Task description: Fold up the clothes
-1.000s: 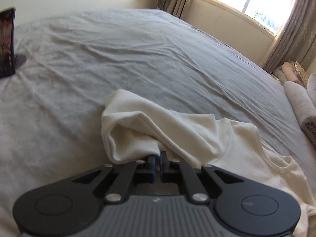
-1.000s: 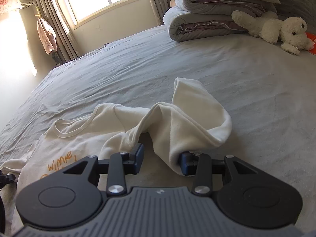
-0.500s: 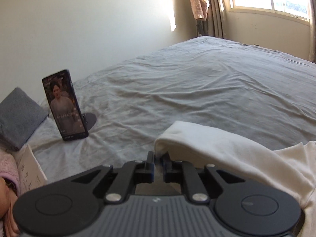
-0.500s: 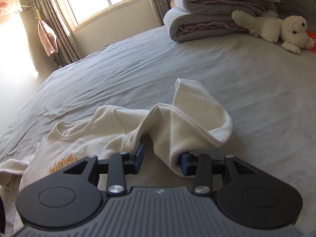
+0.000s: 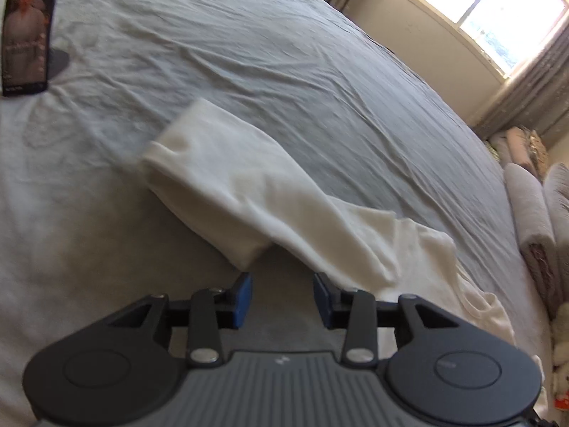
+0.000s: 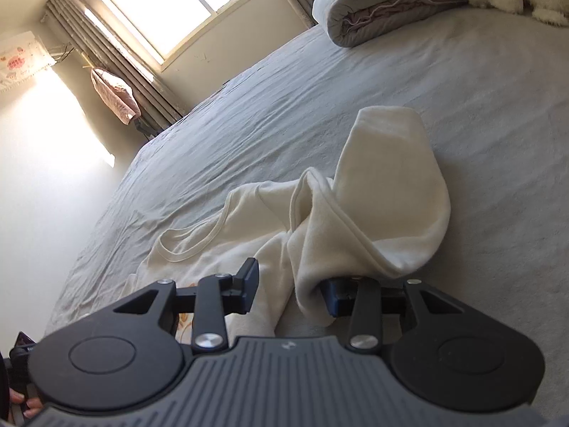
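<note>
Cream shirt (image 5: 270, 195) lies crumpled on the grey bed (image 5: 284, 71), long axis running diagonally away from both views. Left tongs (image 5: 282, 297) are opening, nothing between them. Right tongs (image 6: 290, 290) are partly open; cloth drapes between, unpinched.

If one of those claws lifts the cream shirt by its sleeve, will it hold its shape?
Probably not. The cream shirt already lies slumped in soft folds, so it would likely droop. It looks thin, probably light. On the wrinkled grey sheet, pushing would likely bunch it.

We saw our right gripper (image 6: 290, 290) with jaws apart, cream shirt (image 6: 373, 213) draped between them on the grey bedsheet (image 6: 480, 106).
</note>
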Motion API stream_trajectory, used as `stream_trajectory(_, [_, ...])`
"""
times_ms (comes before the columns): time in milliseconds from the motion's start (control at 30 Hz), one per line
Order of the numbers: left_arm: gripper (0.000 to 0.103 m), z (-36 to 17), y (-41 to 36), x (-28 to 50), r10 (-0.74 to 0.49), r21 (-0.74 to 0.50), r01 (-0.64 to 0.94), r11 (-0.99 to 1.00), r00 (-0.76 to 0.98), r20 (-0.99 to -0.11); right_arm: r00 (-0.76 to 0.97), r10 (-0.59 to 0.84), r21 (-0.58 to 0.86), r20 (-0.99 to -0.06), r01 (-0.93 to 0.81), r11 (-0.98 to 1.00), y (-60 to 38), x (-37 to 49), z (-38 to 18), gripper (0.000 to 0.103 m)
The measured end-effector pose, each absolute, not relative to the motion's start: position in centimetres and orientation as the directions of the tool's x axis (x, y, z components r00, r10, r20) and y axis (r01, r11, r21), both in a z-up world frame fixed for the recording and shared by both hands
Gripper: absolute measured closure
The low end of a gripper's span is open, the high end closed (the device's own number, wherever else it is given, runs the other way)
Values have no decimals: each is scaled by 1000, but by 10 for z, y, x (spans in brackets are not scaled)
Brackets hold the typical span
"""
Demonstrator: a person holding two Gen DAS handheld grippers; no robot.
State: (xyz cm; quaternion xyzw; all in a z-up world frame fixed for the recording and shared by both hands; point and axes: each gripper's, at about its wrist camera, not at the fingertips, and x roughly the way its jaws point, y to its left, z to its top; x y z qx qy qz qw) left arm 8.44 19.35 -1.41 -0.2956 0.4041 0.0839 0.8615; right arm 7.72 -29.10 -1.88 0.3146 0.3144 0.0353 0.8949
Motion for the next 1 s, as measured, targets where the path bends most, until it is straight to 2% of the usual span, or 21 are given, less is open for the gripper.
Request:
stream_trajectory(67, [62,-23,180,93,-164,-483,-341,807,656,-737,792,277,616,-545,153,773,-292,81,-23,60])
stream_trajectory(200, [61,-35,160,106,-153,-457,-323,829,654,-741,760,225,565,-610,218,796,-285,73,-8,60])
stream_trajectory(367, [61,-38,154,119,-156,-460,-290,839,682,-715,765,381,664,-519,80,744,-281,54,6,60])
stream_trajectory(467, [63,-41,151,120,-160,-464,-264,845,704,-692,741,484,763,-465,59,643,-280,66,-11,60])
stream_trajectory(533, [63,-43,151,120,-173,-478,-249,843,715,-678,721,514,795,-465,84,601,-279,75,-25,60])
stream_trajectory(667, [72,-46,154,122,-180,-506,-257,823,728,-662,735,440,761,-515,157,629,-287,83,-38,60])
stream_trajectory(700, [76,-47,155,123,-175,-509,-266,819,729,-662,748,414,749,-519,165,642,-293,84,-38,60])
stream_trajectory(733, [79,-47,156,123,-167,-509,-277,815,729,-664,769,348,713,-537,194,674,-298,83,-36,60])
stream_trajectory(800, [86,-47,158,123,-152,-505,-293,812,729,-667,816,129,557,-564,261,788,-303,79,-23,60])
stream_trajectory(867, [86,-48,159,123,-154,-508,-294,810,729,-667,828,70,515,-556,277,811,-311,77,-17,60])
stream_trajectory(1000, [86,-48,159,123,-165,-513,-282,811,731,-663,819,223,624,-529,198,756,-308,81,-24,60])
